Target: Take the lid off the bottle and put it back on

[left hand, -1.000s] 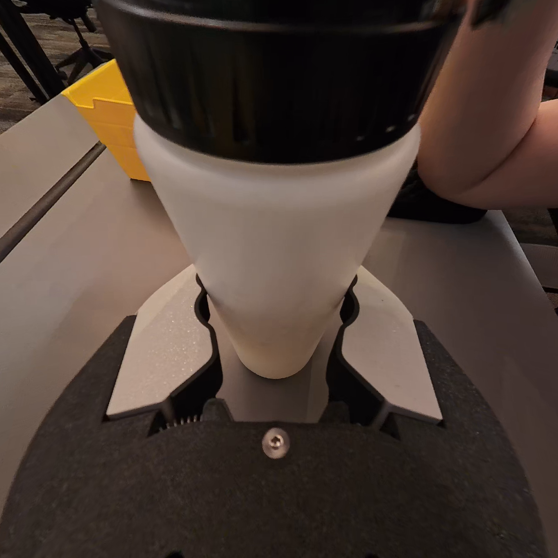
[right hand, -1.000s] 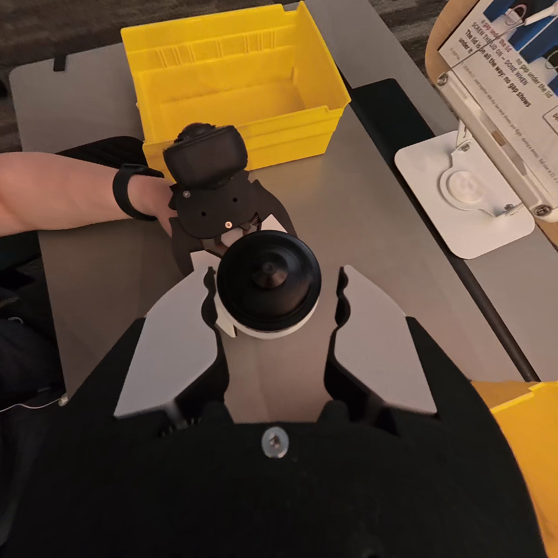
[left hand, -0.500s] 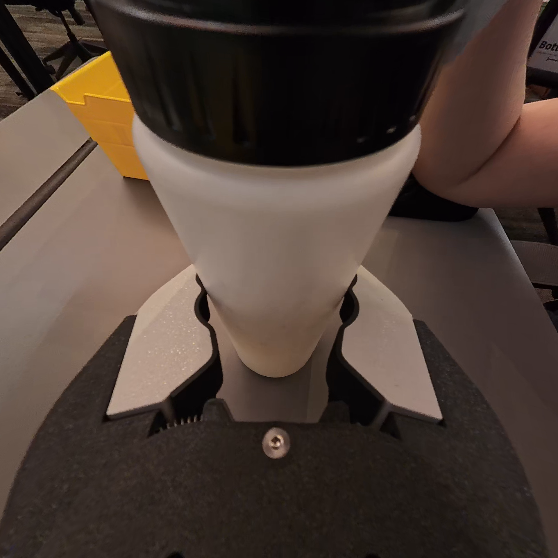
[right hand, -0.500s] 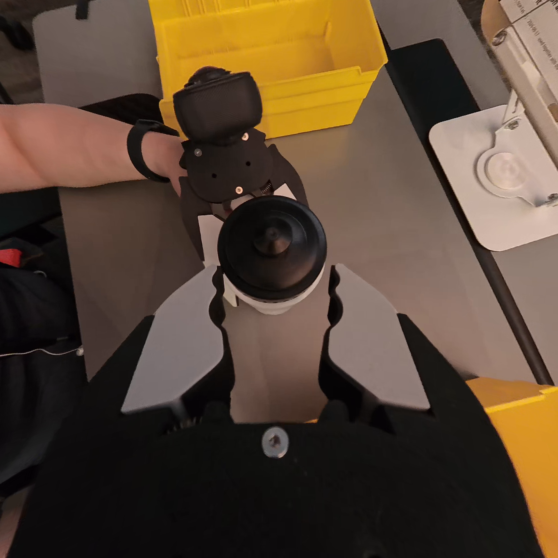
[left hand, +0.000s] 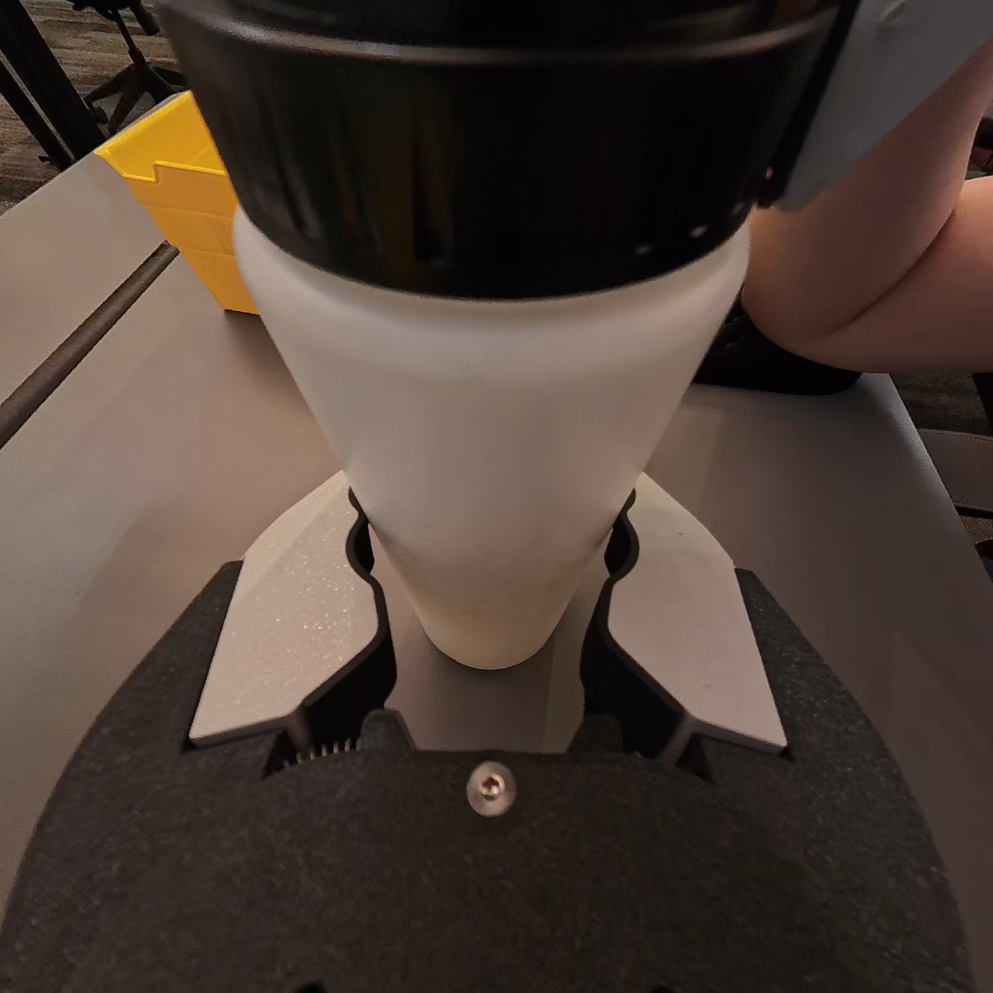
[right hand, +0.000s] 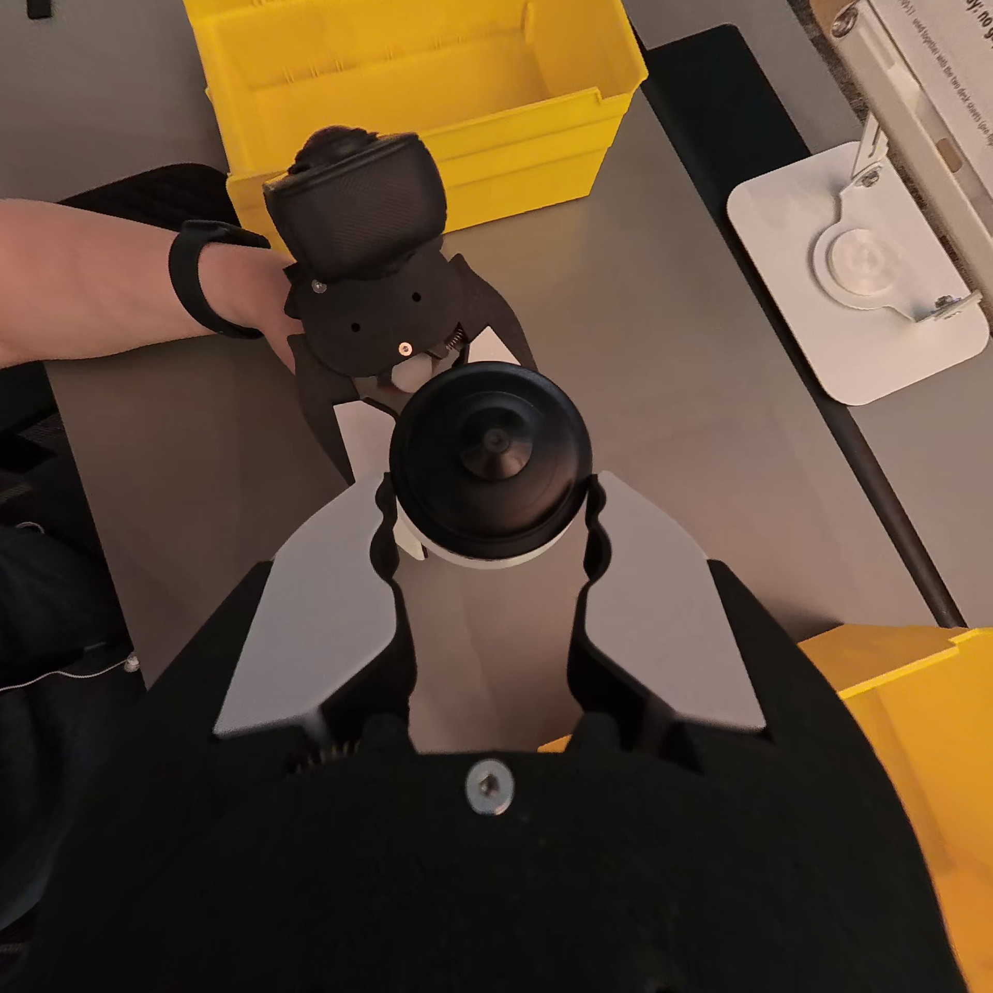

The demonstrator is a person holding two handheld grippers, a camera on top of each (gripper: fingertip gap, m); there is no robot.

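A white bottle (left hand: 483, 430) with a black ribbed lid (left hand: 483, 161) stands upright on the grey table (left hand: 134, 457). My left gripper (left hand: 491, 499) is shut on the bottle's lower body, one finger on each side. In the right wrist view I look straight down on the lid (right hand: 491, 446), with the bottle's white shoulder (right hand: 483, 559) showing beneath it. My right gripper (right hand: 489, 483) is open. Its fingertips flank the near half of the lid, very close to or just touching its sides. One grey right finger (left hand: 886, 80) shows beside the lid in the left wrist view.
A yellow bin (right hand: 430, 80) stands behind the bottle and also shows in the left wrist view (left hand: 177, 182). A second yellow bin (right hand: 913, 725) is at the near right. A white stand base (right hand: 860, 268) with a printed sheet is at the right. A person's arm (right hand: 80, 279) reaches in from the left.
My right gripper narrowed its jaws and moved forward, so its fingertips now flank the lid. My left gripper kept its hold on the bottle.
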